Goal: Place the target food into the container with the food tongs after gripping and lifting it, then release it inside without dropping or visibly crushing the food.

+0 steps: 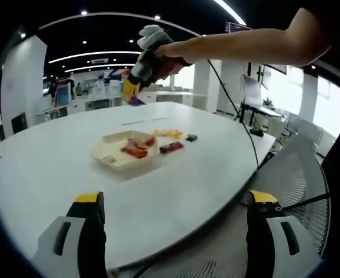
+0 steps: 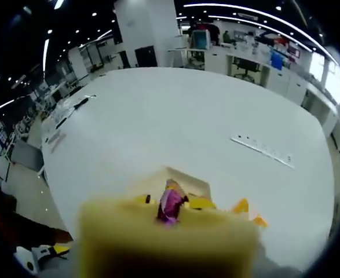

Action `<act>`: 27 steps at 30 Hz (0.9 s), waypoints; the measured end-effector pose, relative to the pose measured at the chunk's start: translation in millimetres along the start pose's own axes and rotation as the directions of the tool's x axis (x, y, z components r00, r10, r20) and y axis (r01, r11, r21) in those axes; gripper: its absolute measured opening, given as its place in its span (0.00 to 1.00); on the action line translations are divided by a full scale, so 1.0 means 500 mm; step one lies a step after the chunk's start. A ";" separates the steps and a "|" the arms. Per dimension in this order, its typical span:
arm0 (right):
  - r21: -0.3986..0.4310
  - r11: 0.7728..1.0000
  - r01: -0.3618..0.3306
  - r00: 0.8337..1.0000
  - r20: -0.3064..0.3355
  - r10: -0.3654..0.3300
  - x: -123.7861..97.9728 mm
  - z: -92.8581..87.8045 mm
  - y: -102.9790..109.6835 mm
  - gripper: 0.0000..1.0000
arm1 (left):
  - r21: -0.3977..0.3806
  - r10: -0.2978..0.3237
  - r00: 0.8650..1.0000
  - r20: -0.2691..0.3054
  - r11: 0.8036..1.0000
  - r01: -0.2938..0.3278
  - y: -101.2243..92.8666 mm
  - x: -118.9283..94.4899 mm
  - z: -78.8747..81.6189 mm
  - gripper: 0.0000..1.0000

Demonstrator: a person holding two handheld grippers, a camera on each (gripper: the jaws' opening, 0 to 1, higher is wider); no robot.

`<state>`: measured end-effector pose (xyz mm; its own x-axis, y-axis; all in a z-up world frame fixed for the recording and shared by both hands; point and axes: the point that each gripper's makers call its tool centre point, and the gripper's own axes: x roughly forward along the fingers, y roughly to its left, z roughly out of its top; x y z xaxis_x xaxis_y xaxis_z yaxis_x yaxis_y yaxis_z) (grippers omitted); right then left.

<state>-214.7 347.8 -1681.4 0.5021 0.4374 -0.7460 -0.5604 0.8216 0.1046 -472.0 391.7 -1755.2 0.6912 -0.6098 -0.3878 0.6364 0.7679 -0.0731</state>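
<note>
A cream container [image 1: 113, 156] with several red and brown food pieces sits mid-table. Beside it lie a red piece [image 1: 171, 147], a dark piece [image 1: 191, 137] and yellow pieces [image 1: 168, 132]. A hand holds my right gripper [image 1: 139, 74] high above the far side of the table, shut on yellow food tongs [image 1: 129, 88] that pinch a purple piece [image 1: 136, 102]. In the right gripper view the tongs [image 2: 170, 240] are a blurred yellow block with the purple piece [image 2: 171, 206] at their tip, over the container [image 2: 184, 177]. My left gripper [image 1: 176, 200] hangs open at the near table edge.
The white oval table [image 1: 54, 168] carries a thin white strip [image 2: 262, 149] beyond the food. A grey mesh chair [image 1: 300, 174] and a black cable [image 1: 239, 116] are at the right. Desks, monitors and pillars stand in the background. My left gripper [image 2: 42, 252] shows low at left.
</note>
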 end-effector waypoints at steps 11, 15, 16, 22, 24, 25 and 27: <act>-0.048 0.999 -0.023 0.999 0.023 0.024 0.014 0.007 0.013 0.27 | 0.007 -0.002 1.000 0.000 1.000 0.002 0.000 -0.001 0.000 0.97; -0.042 0.999 -0.019 1.000 0.019 0.020 0.008 0.000 0.003 0.27 | 0.010 -0.006 1.000 -0.001 1.000 0.006 0.000 0.000 -0.001 0.97; -0.040 0.999 -0.019 1.000 0.019 0.019 0.006 -0.002 0.001 0.27 | 0.010 -0.007 1.000 -0.001 1.000 0.007 -0.001 0.000 -0.001 0.97; -0.037 0.999 0.018 1.000 0.010 -0.017 -0.011 -0.025 -0.045 0.27 | 0.014 -0.018 1.000 -0.003 1.000 0.018 -0.005 0.000 -0.001 0.97; -0.025 0.999 0.031 0.999 0.009 -0.030 -0.021 -0.036 -0.064 0.27 | 0.012 -0.019 1.000 -0.003 1.000 0.019 -0.006 0.000 -0.001 0.98; -0.019 0.999 0.035 0.999 0.008 -0.035 -0.025 -0.040 -0.071 0.28 | 0.011 -0.020 1.000 -0.003 1.000 0.020 -0.006 0.000 -0.001 0.98; -0.004 0.999 0.043 0.999 0.005 -0.043 -0.037 -0.053 -0.087 0.28 | 0.008 -0.021 1.000 0.000 1.000 0.021 -0.006 0.000 0.000 0.98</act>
<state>-217.1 294.4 -1689.7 0.5288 0.4039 -0.7465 -0.5413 0.8379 0.0698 -473.8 389.5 -1755.0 0.6779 -0.6254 -0.3865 0.6532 0.7536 -0.0738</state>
